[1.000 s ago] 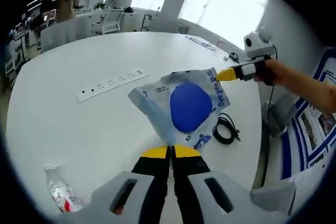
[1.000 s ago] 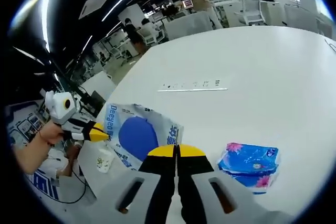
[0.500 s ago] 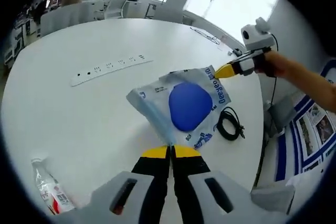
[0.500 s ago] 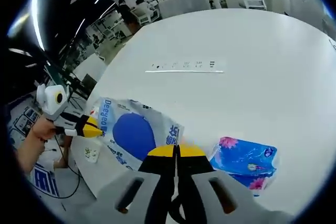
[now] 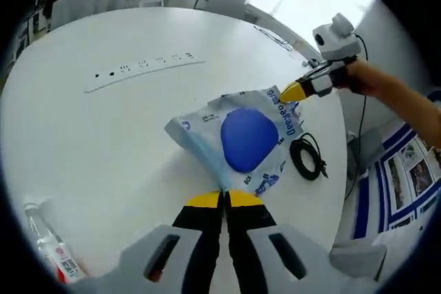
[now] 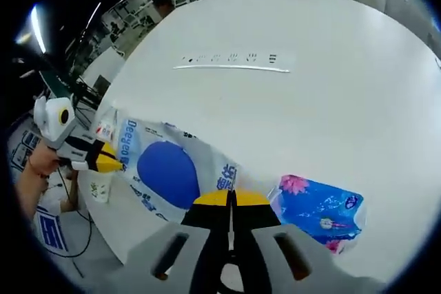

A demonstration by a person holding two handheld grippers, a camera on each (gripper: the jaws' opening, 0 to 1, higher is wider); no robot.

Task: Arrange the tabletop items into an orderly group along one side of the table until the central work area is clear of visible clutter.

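Tissue bag (image 5: 244, 139), white plastic with a big blue oval, is stretched between my two grippers above the white bench (image 5: 103, 142). My left gripper (image 5: 224, 200) has its fingers clenched on one corner of it; in the right gripper view that gripper (image 6: 105, 159) shows at the bag's far end. My right gripper (image 6: 231, 200) has its fingers pinched on the opposite edge, and in the left gripper view it (image 5: 292, 91) bites the edge beside the blue lettering. A coiled black cable (image 5: 308, 158) lies on the bench just beside the bag. A white power strip (image 5: 143, 73) lies well apart, toward the bench's middle. A plastic water bottle (image 5: 47, 246) lies near the bench's edge. A blue flowered tissue pack (image 6: 318, 211) sits on the bench just beside my right fingers.
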